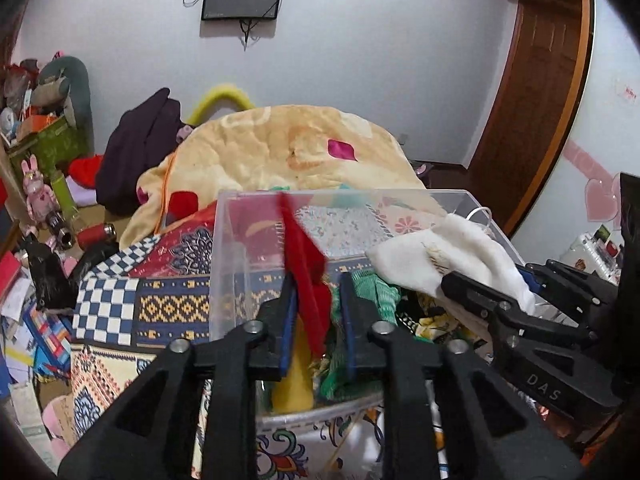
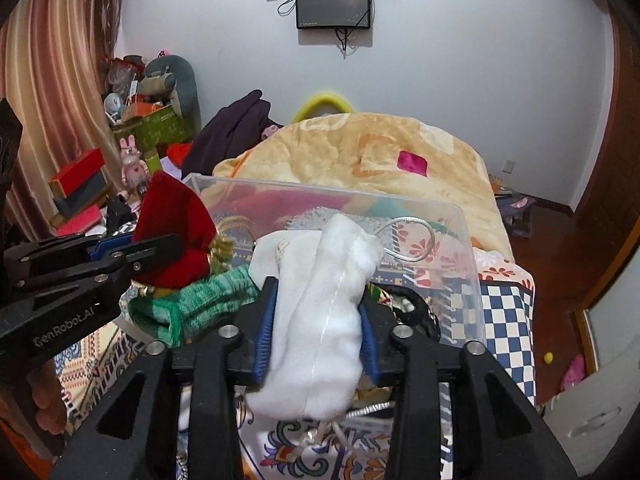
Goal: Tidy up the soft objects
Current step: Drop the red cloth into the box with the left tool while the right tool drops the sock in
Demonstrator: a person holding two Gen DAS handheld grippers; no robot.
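Your left hand-held gripper (image 1: 316, 304) pinches a red pouch (image 1: 306, 256) between its pads, above the clear bin (image 1: 224, 248). Your right hand-held gripper (image 2: 318, 332), just to its right, clamps a white pouch (image 2: 324, 320) over the bin; a green sock (image 2: 200, 300) lies between them

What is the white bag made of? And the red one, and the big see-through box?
The white bag looks like fuzzy plush or fleece: matte, fluffy surface, with a shiny cord loop. The red bag looks like velvet: deep matte red with a soft nap, though the fabric could be felt. The see-through box looks like hard clear plastic: glossy walls showing the patterned bedding behind.
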